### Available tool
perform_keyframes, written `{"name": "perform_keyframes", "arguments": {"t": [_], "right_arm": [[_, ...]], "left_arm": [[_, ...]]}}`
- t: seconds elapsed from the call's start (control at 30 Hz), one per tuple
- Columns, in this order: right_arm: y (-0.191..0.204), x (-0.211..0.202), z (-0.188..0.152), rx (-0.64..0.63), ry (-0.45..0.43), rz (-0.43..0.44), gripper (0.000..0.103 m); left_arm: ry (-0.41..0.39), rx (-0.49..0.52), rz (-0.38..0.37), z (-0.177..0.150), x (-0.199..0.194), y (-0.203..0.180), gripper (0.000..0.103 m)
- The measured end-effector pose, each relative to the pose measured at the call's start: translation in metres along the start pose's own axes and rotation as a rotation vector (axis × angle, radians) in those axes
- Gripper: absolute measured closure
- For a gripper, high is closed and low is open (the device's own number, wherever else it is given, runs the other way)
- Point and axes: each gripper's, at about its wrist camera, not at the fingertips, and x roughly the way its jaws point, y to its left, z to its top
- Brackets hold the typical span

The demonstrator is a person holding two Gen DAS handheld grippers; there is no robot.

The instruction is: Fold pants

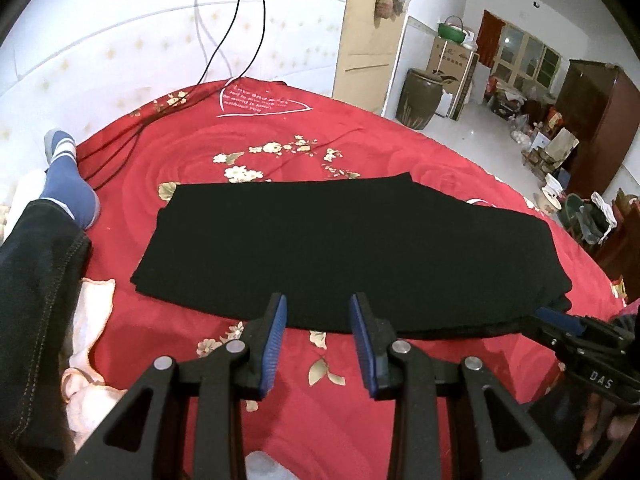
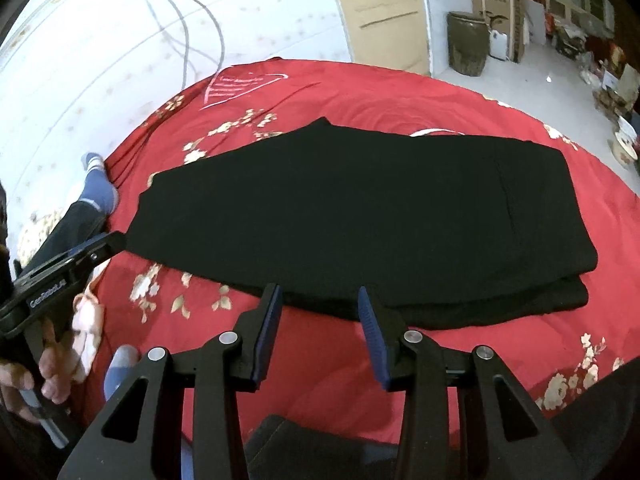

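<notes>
Pants (image 1: 304, 248) lie folded on bed (image 1: 360, 148); left claw (image 1: 318, 312) and right claw (image 2: 320, 304) spread, empty. Next: likely regrasp an end for another fold.

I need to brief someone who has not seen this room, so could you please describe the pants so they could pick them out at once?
Start from the red floral bedspread that covers the bed. The pants lie flat across its middle, folded into a long band, just beyond both open grippers. They are the only plain black cloth there; the person's dark trouser leg at the left has pale stitching.
</notes>
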Motion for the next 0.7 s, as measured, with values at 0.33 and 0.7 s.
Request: {"name": "perform_keyframes", "arguments": {"t": [0.33,0.7], "right_arm": [[0.009,0.006,0.002,-0.021,-0.004,0.023,0.045],[0.001,0.027,0.017,0.011,0.013,0.084,0.045]], "left_arm": [[0.012,-0.034,0.02,0.001,0.011,0.011,0.067],[0.085,-0.218,0.103,-0.002,0.052,0.058,0.064]]}}
